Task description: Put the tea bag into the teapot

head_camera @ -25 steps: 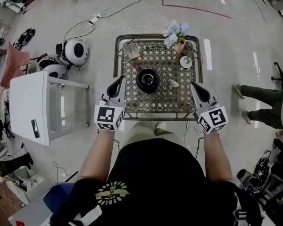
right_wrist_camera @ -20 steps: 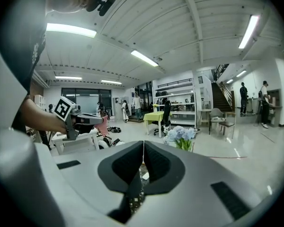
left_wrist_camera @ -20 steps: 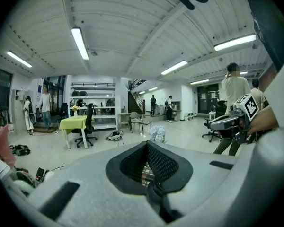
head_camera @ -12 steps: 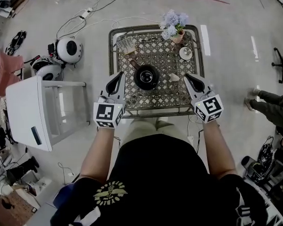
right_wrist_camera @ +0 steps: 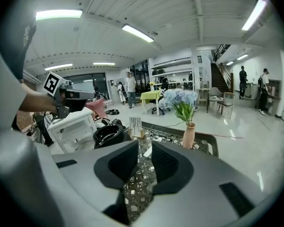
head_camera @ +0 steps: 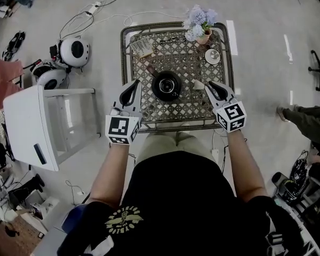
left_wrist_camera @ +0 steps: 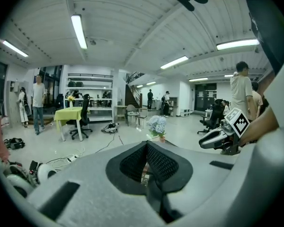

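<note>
A black teapot (head_camera: pixel 166 85) with its top uncovered stands mid-table on the lattice table (head_camera: pixel 176 121). A small white tea bag (head_camera: pixel 198 84) lies just right of it. My right gripper (head_camera: pixel 209 86) hovers right beside the tea bag, tips pointing at it. Its jaws are opening, with a narrow gap and nothing between them. In the right gripper view the tea bag (right_wrist_camera: pixel 147 152) shows just beyond the gripper's tips (right_wrist_camera: pixel 145 142), and the teapot (right_wrist_camera: pixel 109 135) is to the left. My left gripper (head_camera: pixel 133 87) hangs at the teapot's left, shut and empty.
A vase of pale blue flowers (head_camera: pixel 199 25), a small white dish (head_camera: pixel 212 56) and a packet holder (head_camera: pixel 141 49) stand at the table's far side. A white cabinet (head_camera: pixel 32 121) is on the left, round white devices (head_camera: pixel 73 51) and cables lie on the floor, and a person's legs (head_camera: pixel 304 119) are at the right.
My right gripper has moved inward from the table's right front edge to beside the tea bag. The left gripper has stayed about where it was.
</note>
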`<action>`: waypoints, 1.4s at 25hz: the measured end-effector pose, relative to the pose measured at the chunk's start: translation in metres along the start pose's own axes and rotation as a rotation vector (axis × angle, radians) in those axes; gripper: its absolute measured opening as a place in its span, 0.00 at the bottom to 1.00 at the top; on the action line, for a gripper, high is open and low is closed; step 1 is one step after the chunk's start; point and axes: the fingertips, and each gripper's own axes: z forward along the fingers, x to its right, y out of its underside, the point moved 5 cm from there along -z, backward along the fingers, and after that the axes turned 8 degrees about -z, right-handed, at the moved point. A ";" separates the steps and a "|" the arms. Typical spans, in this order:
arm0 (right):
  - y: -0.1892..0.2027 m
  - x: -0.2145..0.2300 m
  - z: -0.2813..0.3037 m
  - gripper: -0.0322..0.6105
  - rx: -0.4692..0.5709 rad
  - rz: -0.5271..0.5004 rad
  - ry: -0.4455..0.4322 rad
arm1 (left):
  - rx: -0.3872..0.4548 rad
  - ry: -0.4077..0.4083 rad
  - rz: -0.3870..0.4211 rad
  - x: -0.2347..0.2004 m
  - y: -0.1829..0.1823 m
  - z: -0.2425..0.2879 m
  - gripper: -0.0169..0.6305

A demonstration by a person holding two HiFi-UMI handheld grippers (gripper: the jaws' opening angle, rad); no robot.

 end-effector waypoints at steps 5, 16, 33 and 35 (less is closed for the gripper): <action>0.030 0.008 0.025 0.26 -0.070 0.019 -0.005 | -0.011 -0.005 -0.004 -0.008 0.003 0.004 0.02; 0.097 0.010 0.064 0.32 -0.241 0.029 -0.053 | -0.032 -0.003 -0.013 -0.018 0.005 0.010 0.02; 0.171 0.011 0.110 0.32 -0.441 -0.025 -0.060 | -0.050 -0.013 -0.006 -0.033 0.005 0.008 0.02; 0.174 0.012 0.110 0.22 -0.460 -0.056 -0.038 | -0.049 -0.012 -0.005 -0.033 0.004 0.008 0.02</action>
